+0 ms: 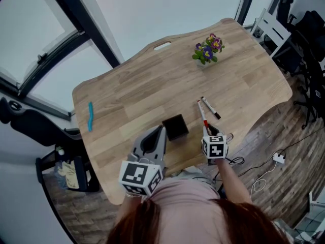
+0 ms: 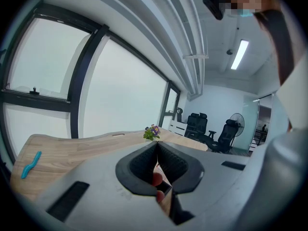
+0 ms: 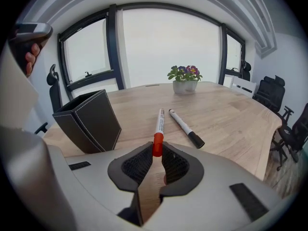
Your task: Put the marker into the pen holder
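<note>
A white marker with a red cap (image 3: 159, 123) lies on the wooden table (image 1: 132, 90), its cap end toward me. My right gripper (image 3: 157, 150) is shut on that red cap, the pads pressing it from both sides. In the head view the same marker (image 1: 203, 115) runs out from the right gripper (image 1: 207, 130). A black-capped marker (image 3: 185, 128) lies just to its right. The black pen holder (image 3: 89, 121) stands upright and empty-looking to the left. My left gripper (image 1: 161, 128) sits beside the holder (image 1: 175, 127), jaws shut with nothing in them.
A small potted flower (image 1: 208, 50) stands at the table's far side. A wavy blue object (image 1: 90, 116) lies near the left edge. Office chairs (image 1: 304, 50) stand to the right, cables (image 1: 264, 166) lie on the floor, and large windows (image 3: 168, 47) stand beyond the table.
</note>
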A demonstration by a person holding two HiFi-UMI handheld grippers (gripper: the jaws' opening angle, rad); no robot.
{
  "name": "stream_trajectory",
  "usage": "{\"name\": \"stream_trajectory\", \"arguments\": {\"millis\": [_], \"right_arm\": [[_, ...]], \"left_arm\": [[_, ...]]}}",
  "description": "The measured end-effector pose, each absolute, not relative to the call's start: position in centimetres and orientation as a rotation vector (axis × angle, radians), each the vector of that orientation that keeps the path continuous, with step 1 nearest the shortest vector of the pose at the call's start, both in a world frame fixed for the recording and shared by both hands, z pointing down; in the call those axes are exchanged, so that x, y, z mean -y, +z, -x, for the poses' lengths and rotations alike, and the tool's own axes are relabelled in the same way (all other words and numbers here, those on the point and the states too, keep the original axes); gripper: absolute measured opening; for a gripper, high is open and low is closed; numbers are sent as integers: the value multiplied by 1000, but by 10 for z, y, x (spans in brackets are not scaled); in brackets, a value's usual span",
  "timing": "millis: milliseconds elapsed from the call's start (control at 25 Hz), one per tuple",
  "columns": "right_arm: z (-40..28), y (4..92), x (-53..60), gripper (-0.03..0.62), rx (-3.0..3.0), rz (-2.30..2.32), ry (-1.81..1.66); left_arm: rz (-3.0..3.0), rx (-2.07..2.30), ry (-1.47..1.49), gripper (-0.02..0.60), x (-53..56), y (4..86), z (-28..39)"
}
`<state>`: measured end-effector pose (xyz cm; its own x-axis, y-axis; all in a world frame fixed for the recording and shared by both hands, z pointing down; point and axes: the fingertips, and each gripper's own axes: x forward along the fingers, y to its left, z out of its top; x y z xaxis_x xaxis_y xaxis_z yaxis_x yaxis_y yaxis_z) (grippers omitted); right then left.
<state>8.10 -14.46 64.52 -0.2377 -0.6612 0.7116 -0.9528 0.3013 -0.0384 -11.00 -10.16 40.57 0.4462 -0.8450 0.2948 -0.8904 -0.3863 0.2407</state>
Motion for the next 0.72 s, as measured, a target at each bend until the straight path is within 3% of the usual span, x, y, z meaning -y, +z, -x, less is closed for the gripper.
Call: {"name": "stream_trajectory", "arguments": {"millis": [720], "right_arm": [[-87,587,149,54,2102,-1386,508]], "left_arm": [[-2342,1509,148,2,102,403,101]]}}
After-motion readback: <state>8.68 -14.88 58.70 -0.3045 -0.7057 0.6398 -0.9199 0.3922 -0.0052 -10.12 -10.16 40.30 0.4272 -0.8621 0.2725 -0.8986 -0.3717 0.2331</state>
